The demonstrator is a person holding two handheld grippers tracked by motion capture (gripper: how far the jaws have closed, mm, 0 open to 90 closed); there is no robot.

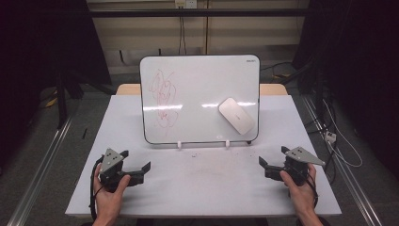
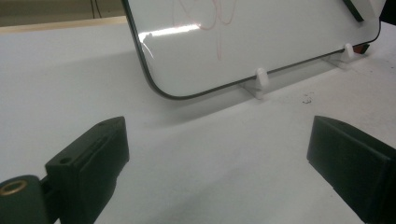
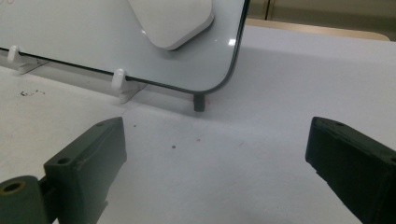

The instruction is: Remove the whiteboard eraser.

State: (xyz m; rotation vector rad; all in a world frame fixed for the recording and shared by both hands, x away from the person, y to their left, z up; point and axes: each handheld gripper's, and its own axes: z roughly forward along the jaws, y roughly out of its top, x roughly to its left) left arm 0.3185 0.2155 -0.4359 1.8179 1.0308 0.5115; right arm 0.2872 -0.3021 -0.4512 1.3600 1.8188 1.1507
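Observation:
A white board [image 1: 197,94] with a dark rim stands tilted on two small white feet at the table's middle back. Red scribbles [image 1: 162,99] cover its left part. A pale oblong eraser [image 1: 236,115] clings to its lower right. My left gripper [image 1: 137,160] rests at the front left, held by a hand, its jaws wide apart with nothing between them. My right gripper [image 1: 271,156] sits at the front right, open and empty too. The left gripper view shows the board's lower left corner [image 2: 161,91]; the right gripper view shows the board's lower right corner [image 3: 224,81] and the eraser [image 3: 173,21].
The white table [image 1: 202,188] has faint dark specks [image 1: 197,154] in front of the board. A wooden edge [image 1: 273,88] shows behind the board. Cables and metal rails lie on the floor at both sides.

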